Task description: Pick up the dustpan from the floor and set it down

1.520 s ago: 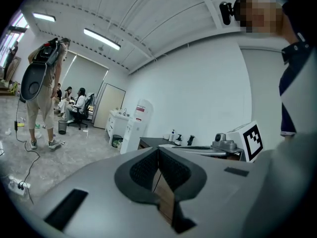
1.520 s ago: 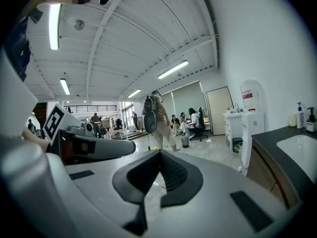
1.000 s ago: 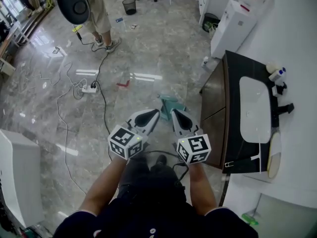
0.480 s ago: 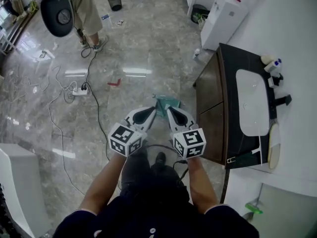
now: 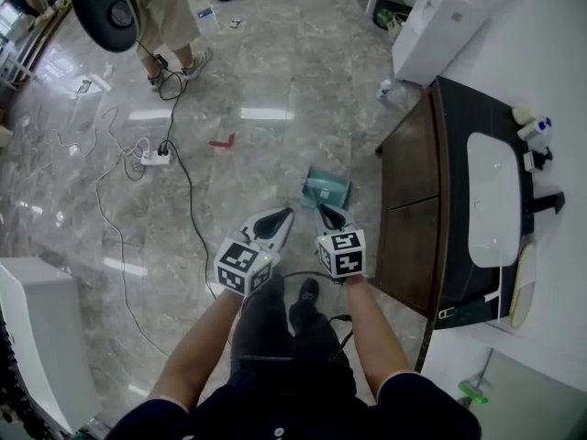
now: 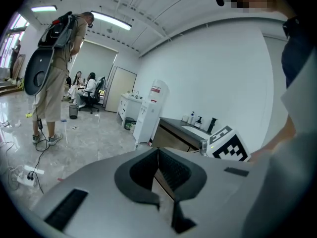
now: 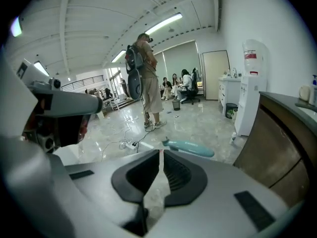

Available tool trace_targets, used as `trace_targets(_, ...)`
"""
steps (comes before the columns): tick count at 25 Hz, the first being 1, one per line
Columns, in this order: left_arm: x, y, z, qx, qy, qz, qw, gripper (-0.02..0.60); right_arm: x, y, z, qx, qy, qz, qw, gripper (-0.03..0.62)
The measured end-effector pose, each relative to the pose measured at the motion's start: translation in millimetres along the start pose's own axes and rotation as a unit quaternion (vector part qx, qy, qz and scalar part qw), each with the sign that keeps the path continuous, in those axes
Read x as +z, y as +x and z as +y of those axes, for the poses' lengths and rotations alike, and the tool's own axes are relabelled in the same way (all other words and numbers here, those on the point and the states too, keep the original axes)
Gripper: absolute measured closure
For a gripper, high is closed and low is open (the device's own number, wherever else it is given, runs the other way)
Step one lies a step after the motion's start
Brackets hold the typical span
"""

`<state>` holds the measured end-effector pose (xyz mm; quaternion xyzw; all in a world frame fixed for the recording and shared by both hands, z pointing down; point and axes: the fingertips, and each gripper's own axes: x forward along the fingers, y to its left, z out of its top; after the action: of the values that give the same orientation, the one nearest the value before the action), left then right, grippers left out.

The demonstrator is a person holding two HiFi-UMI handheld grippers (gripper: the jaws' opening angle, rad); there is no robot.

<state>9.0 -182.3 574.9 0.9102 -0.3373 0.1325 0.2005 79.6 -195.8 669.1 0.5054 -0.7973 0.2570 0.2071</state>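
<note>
A teal dustpan [image 5: 327,187] lies flat on the marble floor, just beyond both grippers and left of the dark vanity. In the right gripper view the dustpan [image 7: 189,147] shows low, a short way past the jaws. My right gripper [image 5: 322,211] is shut and empty, its tip close to the dustpan's near edge. My left gripper [image 5: 285,214] hovers beside it to the left, jaws closed together with nothing between them. The left gripper [image 6: 157,152] looks toward the vanity, and the dustpan is hidden from that view. In its own view the right gripper [image 7: 161,155] has its pads meeting.
A dark vanity [image 5: 417,204] with a white basin [image 5: 495,209] stands at the right. A white water dispenser [image 5: 438,21] stands further back. A power strip [image 5: 154,159] and cables [image 5: 188,200] trail across the floor at left. A person [image 5: 156,12] stands at the far left.
Both grippers have sunk toward the floor and look smaller in the head view. The right one has tilted downward. The dustpan has stayed where it was.
</note>
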Motion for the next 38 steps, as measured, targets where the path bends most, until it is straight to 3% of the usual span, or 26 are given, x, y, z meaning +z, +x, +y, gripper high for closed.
trace_targets(3,-14.9,5.6,14.4,0.001,-0.008,0.012,0.9999,0.568,-13.8,31.5,-14.2,-0.028,0.001,0.010,1.000,0.585)
trace_targets(7,-28.7,12.5,29.2,0.003,-0.015,0.021,0.9997,0.568,-31.8,70.8,-26.7,-0.046,0.005,0.031,0.998,0.410)
trace_targets(9,-35.1,13.4,35.0,0.006,-0.020,0.026,0.9994,0.568,-39.0,88.1,-31.3,-0.055,0.004,0.037,0.998,0.376)
trace_targets(19,-51.3,5.4,57.9,0.015,-0.044,0.033,0.9984,0.568,-21.3,131.8,-35.7,-0.105,-0.016,0.002,0.994,0.383)
trace_targets(21,-49.9,4.2,62.9,0.016,-0.040,0.034,0.9985,0.568,-13.7,131.1,-38.8,-0.122,-0.022,-0.005,0.992,0.487)
trace_targets(27,-46.0,1.0,66.9,0.014,-0.038,0.033,0.9986,0.568,-6.1,122.5,-49.1,-0.135,-0.038,-0.009,0.990,0.494)
trace_targets(32,-36.5,1.3,57.5,0.009,-0.034,0.032,0.9989,0.568,15.3,97.0,-50.0,-0.120,-0.046,-0.027,0.991,0.497)
trace_targets(38,-9.2,-5.8,32.8,-0.004,-0.036,0.008,0.9993,0.568,54.4,38.8,-23.3,-0.070,-0.043,-0.057,0.995,0.497)
